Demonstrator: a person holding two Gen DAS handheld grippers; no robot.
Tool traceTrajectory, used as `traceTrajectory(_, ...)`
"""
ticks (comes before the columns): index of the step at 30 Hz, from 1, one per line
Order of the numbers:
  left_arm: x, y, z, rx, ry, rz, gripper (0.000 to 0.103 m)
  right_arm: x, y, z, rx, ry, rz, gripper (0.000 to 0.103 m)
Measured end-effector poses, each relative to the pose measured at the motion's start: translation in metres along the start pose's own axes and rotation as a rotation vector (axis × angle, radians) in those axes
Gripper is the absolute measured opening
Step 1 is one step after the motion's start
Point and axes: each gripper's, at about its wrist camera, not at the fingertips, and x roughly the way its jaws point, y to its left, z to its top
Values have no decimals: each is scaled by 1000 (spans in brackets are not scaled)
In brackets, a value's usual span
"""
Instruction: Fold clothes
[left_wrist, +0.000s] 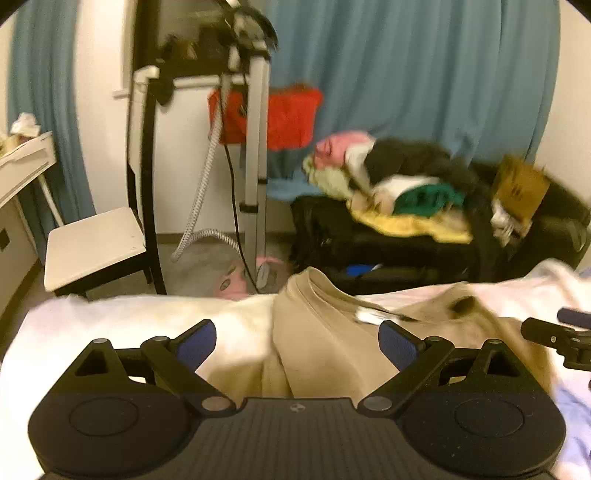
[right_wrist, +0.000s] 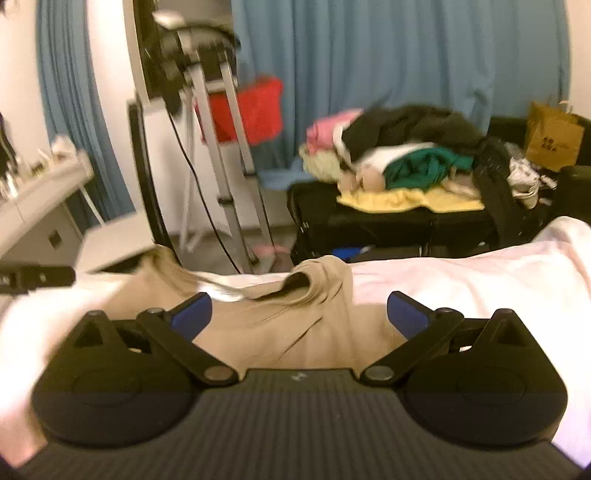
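Beige garment (left_wrist: 332, 350), rumpled, lying on a white sheet (left_wrist: 110, 325) that covers the work surface; a small white label (left_wrist: 367, 315) near its collar is too blurred to read. Left gripper (left_wrist: 297, 343) above the cloth, jaws wide apart, nothing clamped. Right gripper (right_wrist: 299, 314) likewise spread over the same garment, gripping nothing. Beyond: a black bench (right_wrist: 388, 218) heaped with a pile of mixed clothes (right_wrist: 399, 155), and a brown paper bag (right_wrist: 552, 138) with dark, illegible printing. Blue curtain (right_wrist: 369, 55) behind.
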Motion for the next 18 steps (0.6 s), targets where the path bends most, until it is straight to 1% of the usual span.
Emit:
traceTrajectory(2,-48,1,-22,-36,-42,-7,96,-44,7,-11,6,-43,-1,103)
traceTrajectory(5,-117,4,-56,-91,-74,-17,96,-117,19,-31,0,-104,4,103)
traceTrajectory(8,-180,5,-86,-151,-84,-17,96,-185,30,-50,28,-137,14,103)
traceTrajectory(11,-227,6,-110,-198,-62,-7,95,-242,40,-68,65,-153,24,103)
traceTrajectory(14,-262,9,-127,-243,-29,2,95,-280,47,-85,85,-142,39,103)
traceTrajectory(16,-278,13,-133,-284,-1,15,95,-295,49,-97,89,-165,53,103)
traceTrajectory(18,-289,16,-137,-324,-2,14,95,-304,48,-111,99,-198,65,103)
